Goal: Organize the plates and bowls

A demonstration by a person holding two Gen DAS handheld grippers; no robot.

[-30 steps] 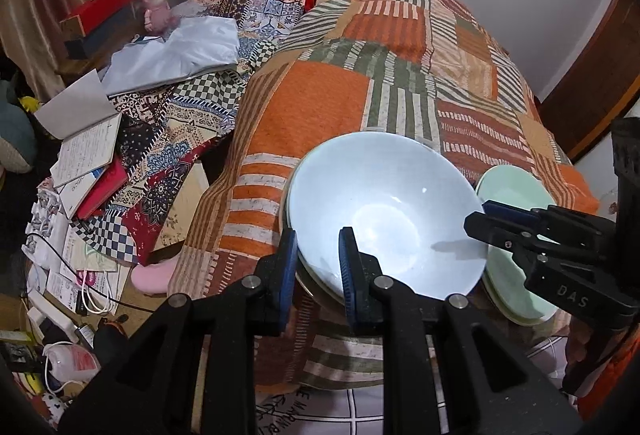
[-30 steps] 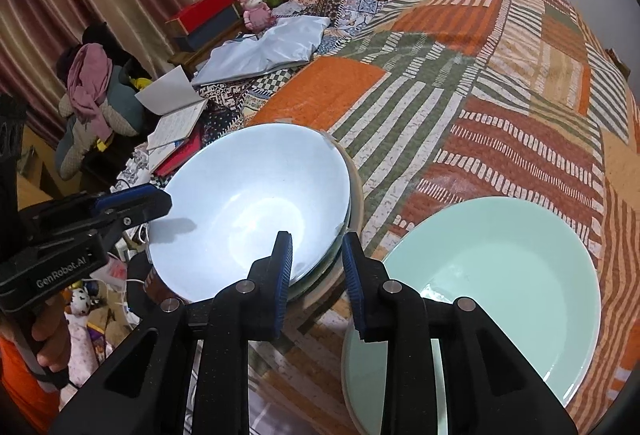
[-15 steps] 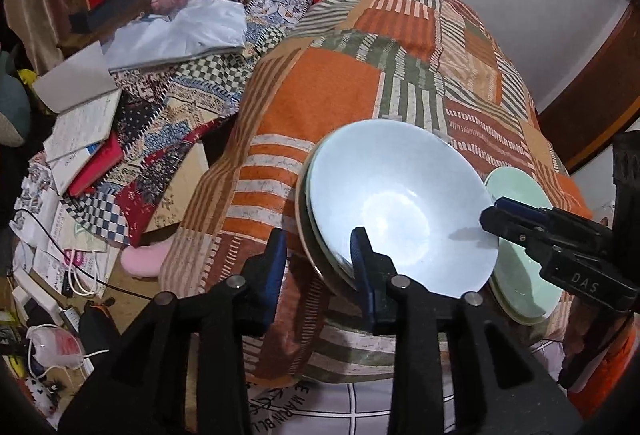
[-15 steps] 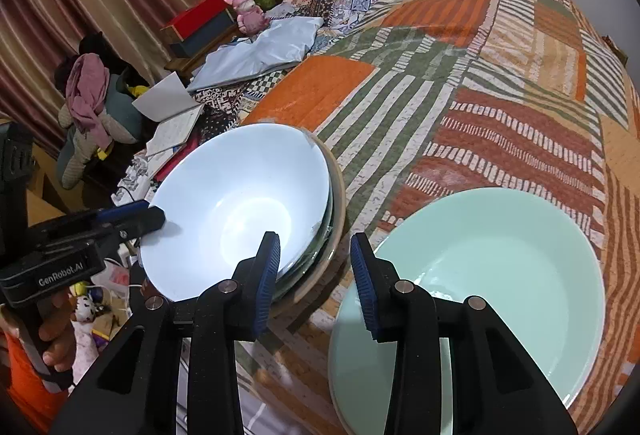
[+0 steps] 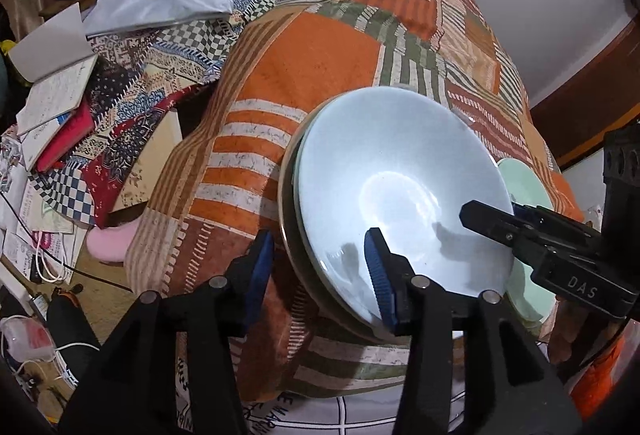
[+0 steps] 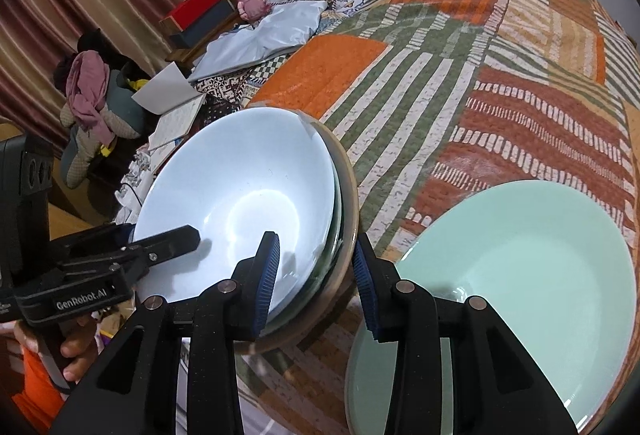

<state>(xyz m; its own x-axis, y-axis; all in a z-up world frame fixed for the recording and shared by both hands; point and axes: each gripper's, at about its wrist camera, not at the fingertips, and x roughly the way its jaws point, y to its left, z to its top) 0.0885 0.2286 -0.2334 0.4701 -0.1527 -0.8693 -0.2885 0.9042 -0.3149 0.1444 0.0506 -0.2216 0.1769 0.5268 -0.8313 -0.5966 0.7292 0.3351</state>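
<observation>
White lettering is showing on both tools: "GenRobot.AI" on the left hand-held gripper (image 6: 176, 241) and "DAS" on the right hand-held gripper (image 5: 486, 217). Both are standing with fingers spread apart, straddling opposite rims of the pale blue glossy ceramic bowl (image 5: 394, 191), gripping nothing. The bowl is nesting in a stack, mouth facing up and tilted, lying on the orange patchwork bedspread (image 6: 500, 75). The mint green round plate (image 6: 532, 275) is lying just beside it.

we note: stacked dishes under pale blue bowl (image 6: 240, 195) show rims only, count unclear; green plate (image 6: 520, 275) cut off by frame edge, mostly hidden in left view.
</observation>
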